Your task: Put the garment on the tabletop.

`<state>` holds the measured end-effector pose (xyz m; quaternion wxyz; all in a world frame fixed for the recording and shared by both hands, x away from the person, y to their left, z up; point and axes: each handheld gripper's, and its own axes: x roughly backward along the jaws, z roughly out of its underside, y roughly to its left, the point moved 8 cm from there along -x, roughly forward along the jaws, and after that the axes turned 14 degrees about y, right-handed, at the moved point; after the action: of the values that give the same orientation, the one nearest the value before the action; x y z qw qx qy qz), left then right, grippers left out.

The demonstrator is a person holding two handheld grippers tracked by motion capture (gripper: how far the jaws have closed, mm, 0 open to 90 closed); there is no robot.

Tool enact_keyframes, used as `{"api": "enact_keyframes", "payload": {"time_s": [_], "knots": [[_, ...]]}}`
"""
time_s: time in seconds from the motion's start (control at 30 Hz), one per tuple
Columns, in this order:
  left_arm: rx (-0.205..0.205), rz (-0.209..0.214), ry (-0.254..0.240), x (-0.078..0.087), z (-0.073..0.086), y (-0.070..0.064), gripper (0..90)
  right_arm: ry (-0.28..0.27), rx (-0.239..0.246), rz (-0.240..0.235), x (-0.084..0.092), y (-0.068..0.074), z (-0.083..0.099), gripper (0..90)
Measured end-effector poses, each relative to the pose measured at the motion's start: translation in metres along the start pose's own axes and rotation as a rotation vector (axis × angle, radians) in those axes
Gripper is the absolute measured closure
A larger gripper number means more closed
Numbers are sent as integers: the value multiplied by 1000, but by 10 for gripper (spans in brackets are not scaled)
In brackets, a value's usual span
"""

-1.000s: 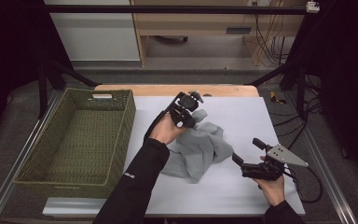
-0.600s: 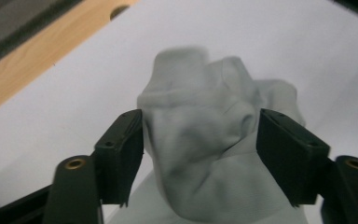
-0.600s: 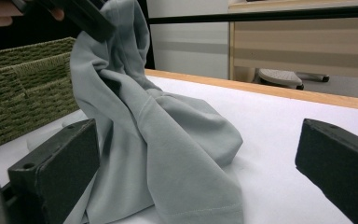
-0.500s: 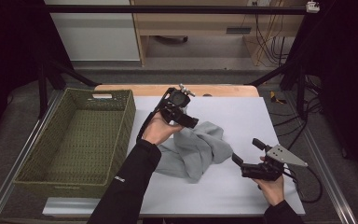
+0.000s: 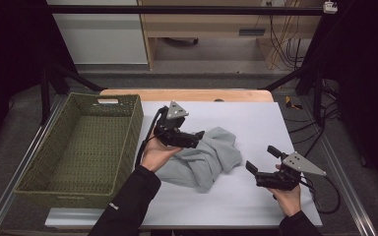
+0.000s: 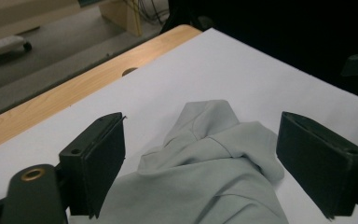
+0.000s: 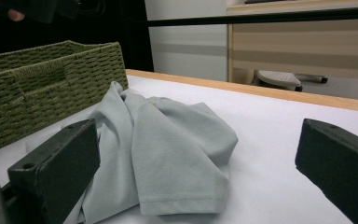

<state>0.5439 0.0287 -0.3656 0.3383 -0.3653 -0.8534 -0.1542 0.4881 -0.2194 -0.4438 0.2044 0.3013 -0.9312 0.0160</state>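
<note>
Meanwhile, the left gripper [image 5: 197, 138] had been swung down over the grey shirt [image 5: 207, 157] at frame centre, jaws spread, nothing grasped; the right gripper [image 5: 261, 159] waited lower right, likewise spread — a grasp seemed imminent.

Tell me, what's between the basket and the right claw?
The crumpled grey cloth lies on the white table between the basket and the right claw, seen in the high view.

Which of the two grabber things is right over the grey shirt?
The left gripper: it hovers above the crumpled grey shirt, jaws wide open. The right gripper sits off to the side over bare table.
</note>
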Motion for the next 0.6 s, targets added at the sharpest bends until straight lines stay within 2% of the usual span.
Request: {"api": "enact_keyframes", "payload": {"time_s": [0.2,0.33,0.5,0.6], "knots": [[40,31,-131,6,23,-1,126,6,-13,2,1,0,0,3],[60,46,-174,5,45,-2,114,2,-8,-6,0,0,1,3],[95,65,-215,3,59,-2,98,18,-15,-1,-1,0,3,3],[86,57,-222,2,70,-3,86,10,-3,-5,-1,-1,3,3]]}}
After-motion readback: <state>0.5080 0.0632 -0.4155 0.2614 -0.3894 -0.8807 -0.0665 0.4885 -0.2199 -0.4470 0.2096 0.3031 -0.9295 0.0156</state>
